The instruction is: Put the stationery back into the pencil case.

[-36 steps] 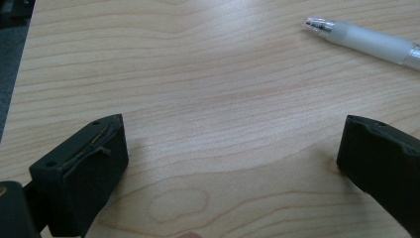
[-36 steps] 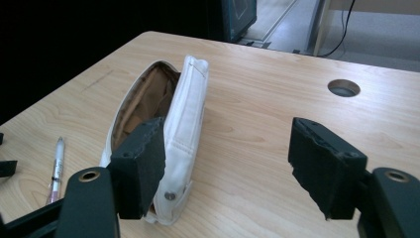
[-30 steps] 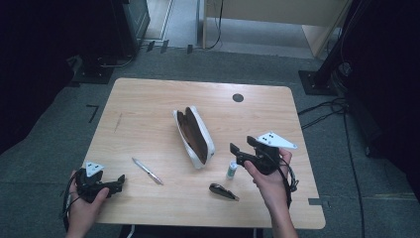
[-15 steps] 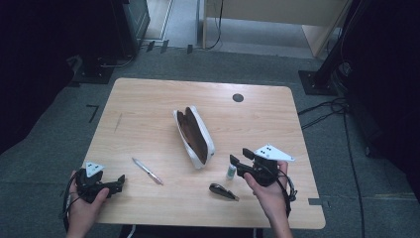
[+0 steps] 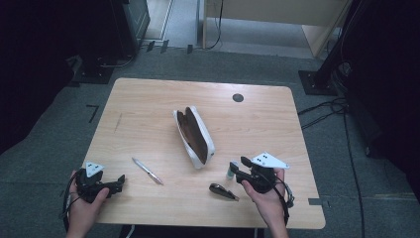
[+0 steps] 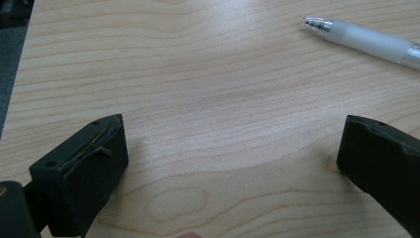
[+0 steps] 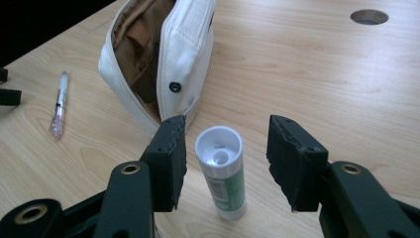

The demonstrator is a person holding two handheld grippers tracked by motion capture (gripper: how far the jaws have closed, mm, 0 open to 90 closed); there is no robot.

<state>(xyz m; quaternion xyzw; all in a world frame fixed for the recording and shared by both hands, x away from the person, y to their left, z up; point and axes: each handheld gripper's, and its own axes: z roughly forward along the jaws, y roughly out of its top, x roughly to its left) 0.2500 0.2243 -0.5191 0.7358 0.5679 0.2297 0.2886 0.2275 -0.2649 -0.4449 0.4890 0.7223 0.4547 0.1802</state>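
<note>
glue stick [image 7: 221, 171] is straddled by the right gripper [image 7: 225, 161], fingers just been closing, not touching it yet; left gripper [image 6: 233, 163] is parked wide open, nothing held, on the surface [image 5: 148, 114]

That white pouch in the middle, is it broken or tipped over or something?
It doesn't look broken. The white pouch lies on its side with its mouth gaping, so the brown lining shows. Close by, a glue stick stands upright between the jaws of the right tool, not yet squeezed. A pen lies flat on the table. Nothing is spilled.
</note>
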